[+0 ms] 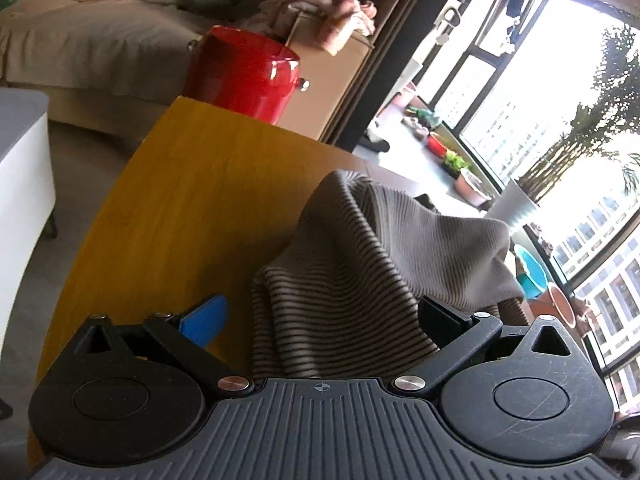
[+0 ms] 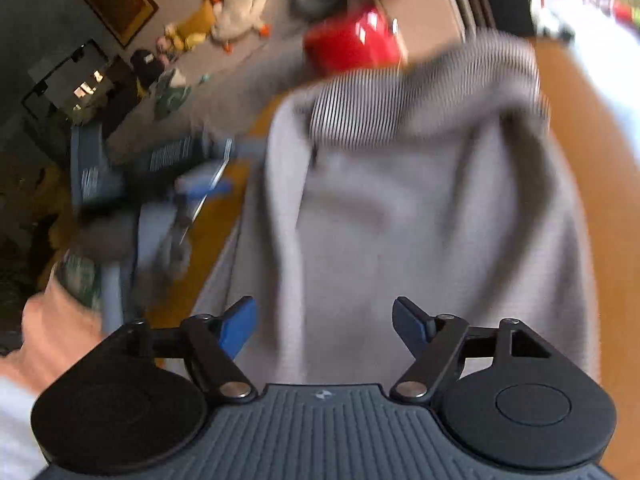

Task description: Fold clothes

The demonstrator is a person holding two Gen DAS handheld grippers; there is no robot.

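Observation:
A grey-and-dark striped knit garment (image 1: 360, 264) lies bunched and raised on the yellow wooden table (image 1: 192, 184). My left gripper (image 1: 320, 320) is open, its blue-padded fingers (image 1: 204, 318) spread wide, with the garment's folds between and over them. In the right wrist view the same garment (image 2: 400, 208) is blurred and spread over the table (image 2: 600, 184). My right gripper (image 2: 324, 324) is open just above the garment's near edge. The left gripper (image 2: 160, 184) and the hand holding it show blurred at the left of that view.
A red suitcase (image 1: 244, 76) stands beyond the table's far edge beside a cardboard box (image 1: 328, 80) with pink cloth on top. A grey sofa (image 1: 88, 48) is at the back left, a white cabinet (image 1: 20, 168) at the left. Large windows and plants are at the right.

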